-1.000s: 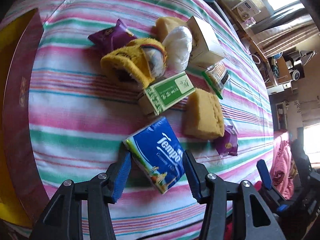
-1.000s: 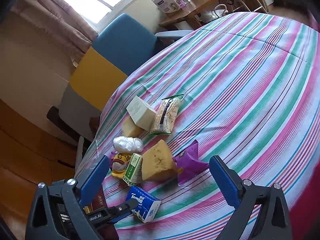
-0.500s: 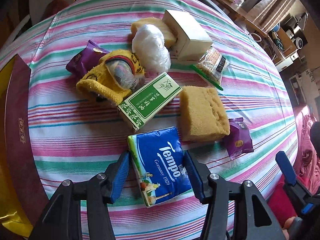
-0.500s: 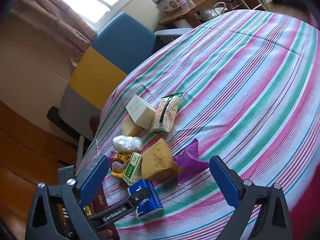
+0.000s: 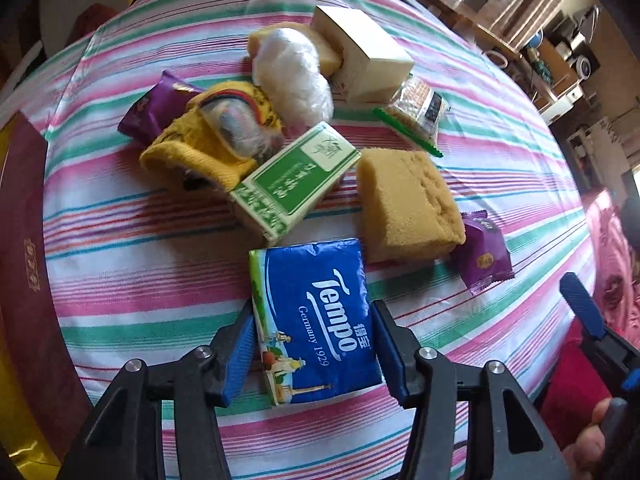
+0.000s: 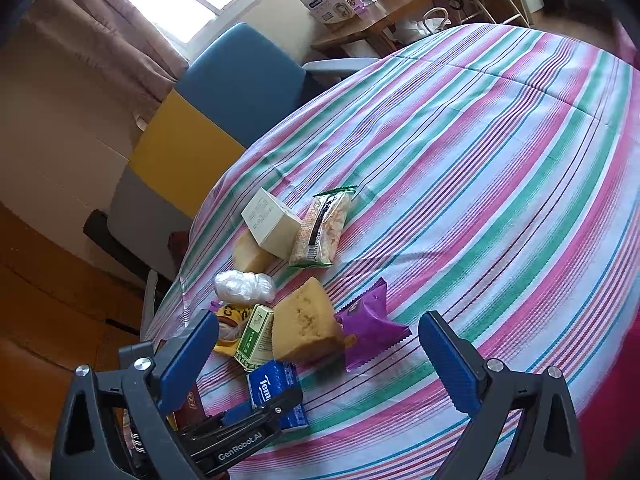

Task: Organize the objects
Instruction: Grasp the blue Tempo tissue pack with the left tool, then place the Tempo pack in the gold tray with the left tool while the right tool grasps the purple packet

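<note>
A blue Tempo tissue pack (image 5: 316, 312) lies on the striped tablecloth (image 5: 120, 280). My left gripper (image 5: 314, 352) has a finger on each side of the pack and both pads touch it. The pack also shows in the right wrist view (image 6: 276, 388) with the left gripper (image 6: 260, 408) on it. Beyond it lie a green box (image 5: 296, 184), a yellow sponge (image 5: 404, 204), a yellow sock bundle (image 5: 212, 140), a white plastic bag (image 5: 292, 76), a cream box (image 5: 360, 60), a snack bag (image 5: 416, 112) and two purple packets (image 5: 484, 260). My right gripper (image 6: 320, 356) is open and empty above the table.
A dark red box (image 5: 24, 264) lies at the table's left edge. A blue and yellow chair (image 6: 224, 96) stands behind the table. A wooden side table (image 6: 380, 28) with boxes stands by the window. Bare striped cloth (image 6: 500, 168) spreads to the right.
My left gripper has moved forward over the Tempo pack and its fingers have closed onto the pack's sides. My right gripper has hardly moved.
</note>
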Demonstrator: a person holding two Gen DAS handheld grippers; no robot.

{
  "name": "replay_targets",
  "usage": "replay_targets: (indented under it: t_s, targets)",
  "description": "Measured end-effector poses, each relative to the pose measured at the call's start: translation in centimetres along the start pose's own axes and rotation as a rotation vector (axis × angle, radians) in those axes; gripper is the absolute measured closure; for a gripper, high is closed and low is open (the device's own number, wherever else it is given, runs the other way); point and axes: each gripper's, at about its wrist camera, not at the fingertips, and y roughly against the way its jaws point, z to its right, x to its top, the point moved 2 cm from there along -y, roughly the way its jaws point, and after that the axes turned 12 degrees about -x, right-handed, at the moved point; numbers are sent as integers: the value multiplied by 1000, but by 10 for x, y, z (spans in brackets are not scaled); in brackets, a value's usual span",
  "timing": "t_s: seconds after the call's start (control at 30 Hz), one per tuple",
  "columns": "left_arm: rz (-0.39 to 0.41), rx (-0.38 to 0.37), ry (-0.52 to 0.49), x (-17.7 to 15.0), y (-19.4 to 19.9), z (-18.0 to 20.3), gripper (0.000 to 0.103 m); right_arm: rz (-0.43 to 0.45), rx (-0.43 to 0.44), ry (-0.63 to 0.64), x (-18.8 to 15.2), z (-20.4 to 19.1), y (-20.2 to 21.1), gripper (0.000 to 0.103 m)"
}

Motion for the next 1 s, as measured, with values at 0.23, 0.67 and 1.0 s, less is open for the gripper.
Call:
replay_targets:
  t_s: [0.23,0.67,1.0]
  targets:
    - [45,-49,-59,-33,33,-13,48,-21,-135,108,-4,-11,-13,13]
    - [163,-149,-150,-89,132,-53,48,-134,-473,436,-14,-31,-72,46]
    - [252,-189,-78,-105,175,-95,48,-175,-516,521,-14,-27,-90,53]
